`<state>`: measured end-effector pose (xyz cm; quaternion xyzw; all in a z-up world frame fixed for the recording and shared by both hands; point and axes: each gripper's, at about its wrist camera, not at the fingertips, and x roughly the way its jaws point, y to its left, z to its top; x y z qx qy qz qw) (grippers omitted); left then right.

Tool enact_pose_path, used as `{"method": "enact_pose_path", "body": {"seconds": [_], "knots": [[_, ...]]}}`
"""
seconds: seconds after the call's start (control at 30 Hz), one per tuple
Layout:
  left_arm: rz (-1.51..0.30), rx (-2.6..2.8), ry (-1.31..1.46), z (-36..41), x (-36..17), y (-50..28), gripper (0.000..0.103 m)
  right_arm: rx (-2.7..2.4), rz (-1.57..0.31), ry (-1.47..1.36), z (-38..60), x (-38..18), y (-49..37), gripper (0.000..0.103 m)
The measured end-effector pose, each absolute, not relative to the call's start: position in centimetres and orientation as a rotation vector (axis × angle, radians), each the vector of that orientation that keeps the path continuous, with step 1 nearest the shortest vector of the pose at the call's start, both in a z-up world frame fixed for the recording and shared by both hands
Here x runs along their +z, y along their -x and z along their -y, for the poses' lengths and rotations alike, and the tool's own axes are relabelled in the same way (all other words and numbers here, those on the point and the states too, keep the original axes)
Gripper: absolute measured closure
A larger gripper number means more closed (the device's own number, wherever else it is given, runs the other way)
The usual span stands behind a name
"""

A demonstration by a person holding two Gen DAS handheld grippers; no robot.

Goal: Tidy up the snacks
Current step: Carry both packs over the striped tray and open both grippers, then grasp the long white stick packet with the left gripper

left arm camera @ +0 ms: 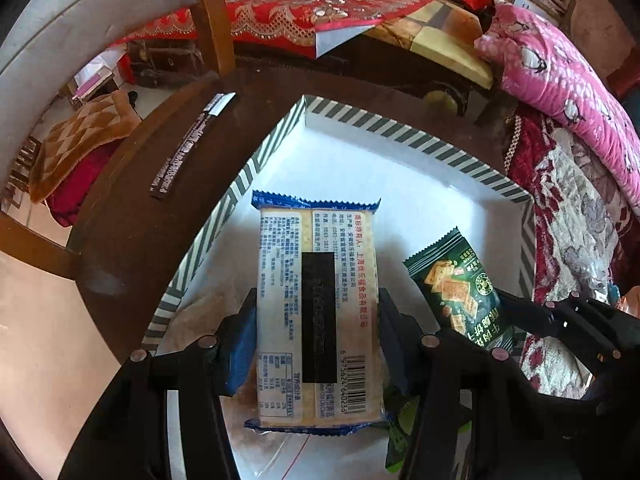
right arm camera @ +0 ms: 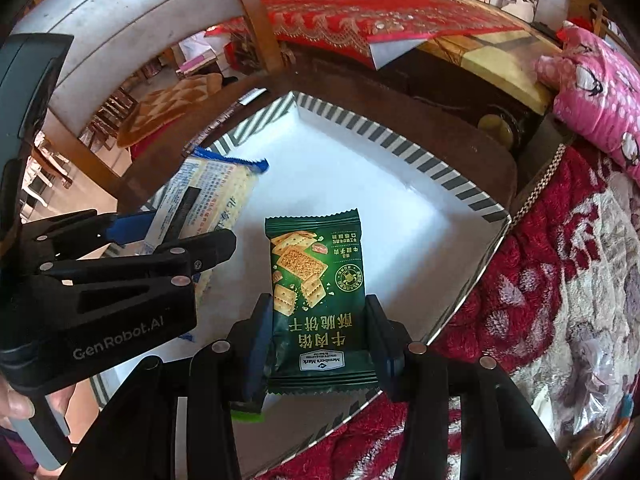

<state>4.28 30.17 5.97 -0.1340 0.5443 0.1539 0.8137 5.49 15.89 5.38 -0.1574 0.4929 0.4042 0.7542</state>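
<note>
gripping between pads: left tool [left arm camera: 318,320] on blue cracker pack [left arm camera: 318,312], right tool [right arm camera: 318,328] on green packet [right arm camera: 316,300]

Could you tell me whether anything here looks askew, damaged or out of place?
Nothing stands out. The blue cracker pack sits in the left gripper and the green cracker pack in the right gripper, both intact over the striped tray.

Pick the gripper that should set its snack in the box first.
Either could; slight edge to the right gripper. Its green cracker pack hangs over bare white floor of the striped box. The left gripper, clamping the blue-edged cracker pack, is near the left wall.
</note>
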Motion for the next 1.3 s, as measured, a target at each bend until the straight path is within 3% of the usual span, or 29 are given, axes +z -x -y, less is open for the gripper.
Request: {"method": "enact_pose_path", "body": {"seconds": [0.23, 0.3, 0.5, 0.93, 1.3], "knots": [[-1.17, 0.335, 0.297, -30.1, 5.6, -4.2, 0.048, 0.879, -1.088, 0.315, -15.8, 5.1, -5.5, 0.05], [-1.158, 0.342, 0.295, -30.0, 6.0, -3.9, 0.04, 0.879, -1.08, 0.308, -15.3, 5.5, -5.2, 0.046], [-1.113, 0.358, 0.284, -29.3, 7.7, -2.6, 0.029, 0.893, -1.056, 0.256, -13.1, 7.0, -3.7, 0.043], [-1.049, 0.342, 0.238, -25.5, 11.0, 0.5, 0.02, 0.878, -1.0, 0.188, -7.8, 9.5, -1.1, 0.039], [-1.078, 0.216, 0.211, -19.4, 11.3, 1.0, 0.02, 0.743, -1.028, 0.155, 3.4, 7.0, -1.2, 0.036]]}}
